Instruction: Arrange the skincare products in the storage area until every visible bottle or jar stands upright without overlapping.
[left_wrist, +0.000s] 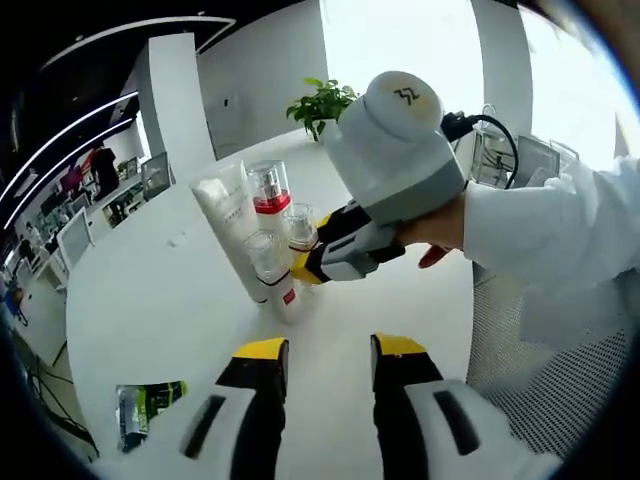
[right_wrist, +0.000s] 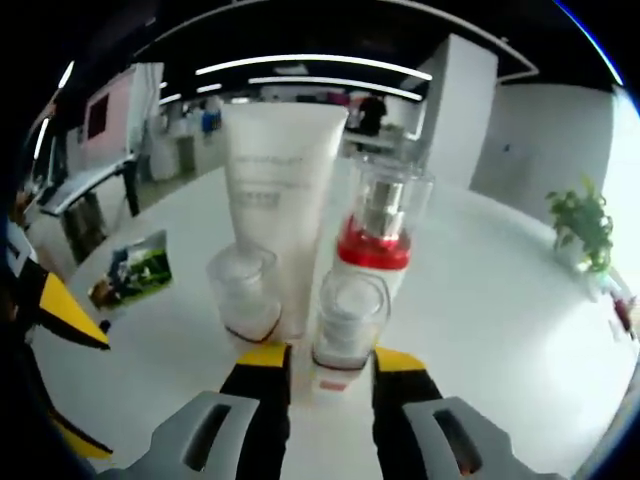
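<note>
Skincare bottles (right_wrist: 300, 250) upright — labels unreadable — right tongs (right_wrist: 325, 365) astride one.

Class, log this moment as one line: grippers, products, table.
right gripper: jaws astride small clear-capped bottle | left gripper: open, back | white tube, red-collared pump bottle: upright | table: white

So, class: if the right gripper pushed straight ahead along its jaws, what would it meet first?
Probably the small clear-capped bottle sitting between the right gripper jaws; the white tube stands behind it.
</note>
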